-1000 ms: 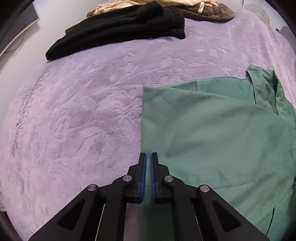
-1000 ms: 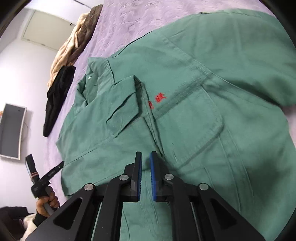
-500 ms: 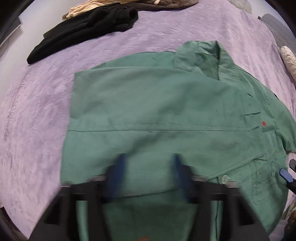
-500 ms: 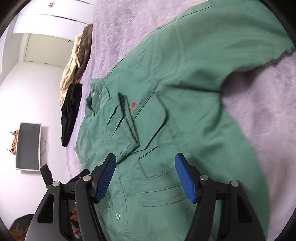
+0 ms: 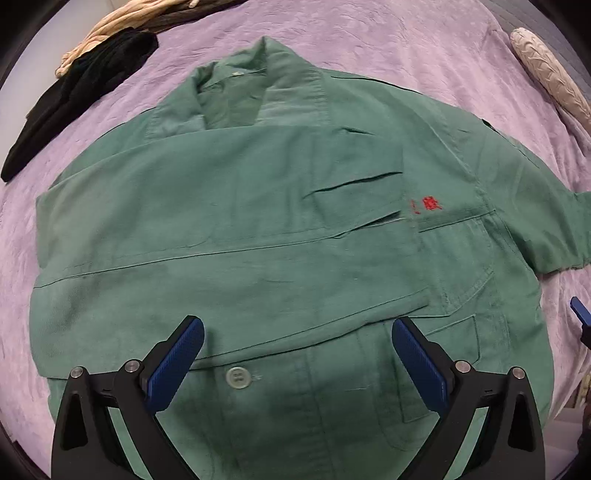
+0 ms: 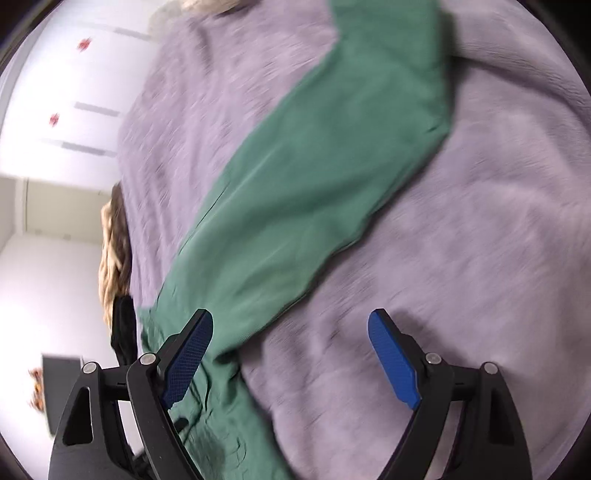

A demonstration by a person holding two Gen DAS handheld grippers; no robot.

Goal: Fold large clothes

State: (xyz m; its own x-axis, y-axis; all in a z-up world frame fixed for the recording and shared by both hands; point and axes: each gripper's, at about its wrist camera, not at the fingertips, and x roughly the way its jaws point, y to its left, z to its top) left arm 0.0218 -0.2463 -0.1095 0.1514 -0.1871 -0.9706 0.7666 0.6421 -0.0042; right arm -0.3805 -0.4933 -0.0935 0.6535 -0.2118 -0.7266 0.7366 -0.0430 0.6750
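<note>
The left gripper hangs above the lower front of the green jacket, its jaws spread wide and opening, with nothing between the blue pads. A pale button lies just beyond the pads on the jacket's front edge. The jacket lies flat on the purple bed cover, one side folded across the chest, with red embroidery above a chest pocket and the collar on the far side. A black garment and a beige garment lie past the collar, apart from the jacket.

The right gripper is apart and opening, clamped on nothing. Its view is motion-blurred. Below it lie the bed cover and the jacket's outstretched sleeve, which runs diagonally away. One pad overlaps the sleeve's near end in the view; contact cannot be determined. The other pad is over bare cover.
</note>
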